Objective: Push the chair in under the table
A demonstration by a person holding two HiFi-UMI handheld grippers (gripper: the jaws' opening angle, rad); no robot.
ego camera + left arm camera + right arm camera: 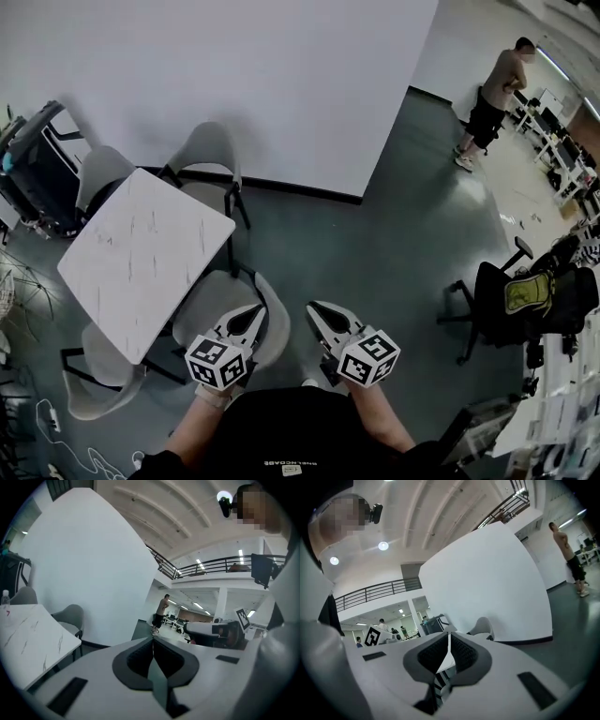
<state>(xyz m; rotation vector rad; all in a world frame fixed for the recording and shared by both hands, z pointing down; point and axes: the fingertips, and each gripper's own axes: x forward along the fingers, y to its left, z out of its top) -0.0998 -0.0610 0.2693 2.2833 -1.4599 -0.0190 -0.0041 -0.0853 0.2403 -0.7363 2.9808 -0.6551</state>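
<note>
A white marble-look table point(141, 246) stands at the left of the head view, with grey chairs on its sides. The nearest grey chair point(217, 298) sits at the table's right edge, its seat partly under the tabletop. Its curved backrest lies just below my left gripper point(253, 312), which is held up in the air, shut and empty. My right gripper point(315, 308) hangs beside it over the bare floor, also shut with nothing in it. The left gripper view shows the table point(28, 639) and a far chair point(71, 617) beyond the shut left gripper point(153, 644). The right gripper point(449, 640) points level toward the white wall.
A black office chair point(511, 305) with a yellow-green item stands at the right, next to cluttered desks point(553, 412). A person point(489, 98) stands far off by the wall's corner. A black cart point(33, 159) is at the far left. Cables point(56, 422) lie on the floor.
</note>
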